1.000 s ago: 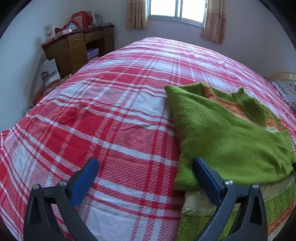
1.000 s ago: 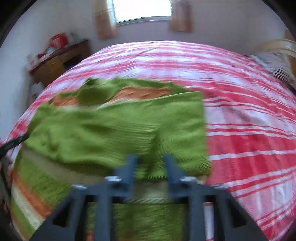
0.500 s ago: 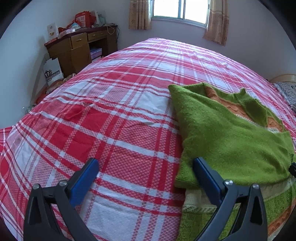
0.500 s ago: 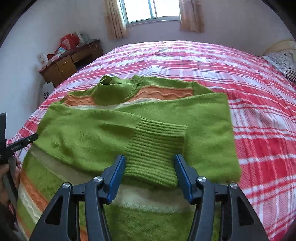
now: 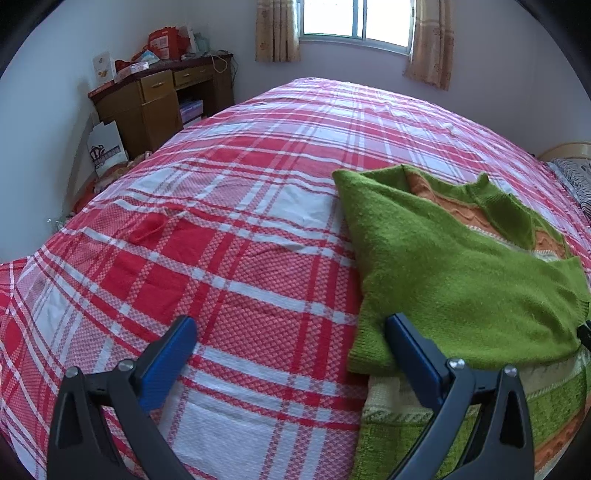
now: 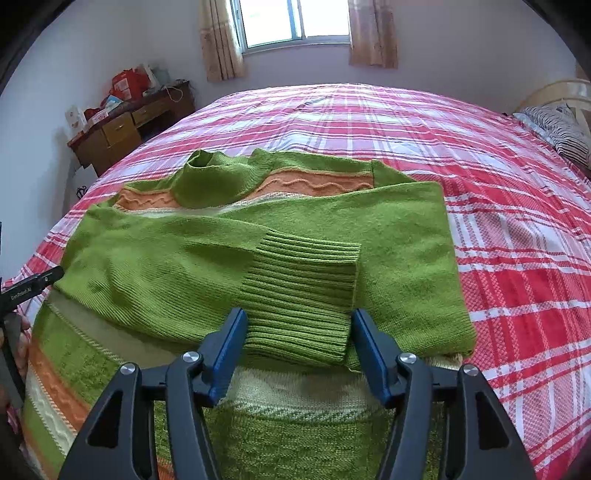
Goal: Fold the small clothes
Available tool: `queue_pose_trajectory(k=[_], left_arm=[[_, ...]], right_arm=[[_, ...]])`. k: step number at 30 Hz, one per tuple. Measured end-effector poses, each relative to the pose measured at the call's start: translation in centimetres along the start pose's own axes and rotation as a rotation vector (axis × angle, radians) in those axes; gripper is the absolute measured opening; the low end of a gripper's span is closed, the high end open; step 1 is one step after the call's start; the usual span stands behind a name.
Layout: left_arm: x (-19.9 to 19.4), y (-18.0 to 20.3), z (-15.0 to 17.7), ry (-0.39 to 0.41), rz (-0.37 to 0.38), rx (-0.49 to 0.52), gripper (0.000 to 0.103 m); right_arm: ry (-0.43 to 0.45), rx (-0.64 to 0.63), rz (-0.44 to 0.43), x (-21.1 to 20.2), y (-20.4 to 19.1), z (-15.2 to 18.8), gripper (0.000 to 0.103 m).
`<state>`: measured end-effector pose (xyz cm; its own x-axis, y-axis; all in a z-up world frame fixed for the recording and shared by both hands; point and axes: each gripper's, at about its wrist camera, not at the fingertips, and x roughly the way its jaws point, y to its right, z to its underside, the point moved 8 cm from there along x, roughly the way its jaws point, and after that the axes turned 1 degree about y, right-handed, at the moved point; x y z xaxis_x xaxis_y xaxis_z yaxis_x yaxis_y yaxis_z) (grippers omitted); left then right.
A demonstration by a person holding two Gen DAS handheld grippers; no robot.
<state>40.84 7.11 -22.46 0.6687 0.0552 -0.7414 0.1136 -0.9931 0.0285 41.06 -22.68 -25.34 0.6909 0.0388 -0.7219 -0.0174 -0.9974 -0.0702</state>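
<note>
A green knit sweater (image 6: 388, 236) with orange and cream stripes lies flat on the red plaid bed (image 6: 517, 206). Both sleeves are folded across its chest, and a ribbed cuff (image 6: 303, 288) lies on top. My right gripper (image 6: 297, 332) is open, its blue fingers on either side of the cuff's near end, holding nothing. The sweater also shows in the left wrist view (image 5: 454, 273) at the right. My left gripper (image 5: 291, 343) is wide open and empty over the bedspread (image 5: 221, 258), its right finger (image 5: 410, 350) at the sweater's left edge.
A wooden desk (image 5: 159, 99) with clutter stands at the far left by the wall, a paper bag (image 5: 105, 147) beside it. A window with curtains (image 6: 295, 22) is at the back. A striped pillow (image 6: 561, 129) lies at the bed's right end.
My right gripper opened from nearly shut and let go of the sleeve cuff, which now lies flat on the sweater. The left gripper barely moved.
</note>
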Motion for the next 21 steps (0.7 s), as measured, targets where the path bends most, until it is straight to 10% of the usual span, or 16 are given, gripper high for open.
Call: queue_pose_trajectory(k=[21], left_arm=[[-4.1,0.1,3.6,-0.012,0.053,0.048,0.103]], right_arm=[[0.081,-0.085,0.007,-6.6,-1.7,1.1,0.065]])
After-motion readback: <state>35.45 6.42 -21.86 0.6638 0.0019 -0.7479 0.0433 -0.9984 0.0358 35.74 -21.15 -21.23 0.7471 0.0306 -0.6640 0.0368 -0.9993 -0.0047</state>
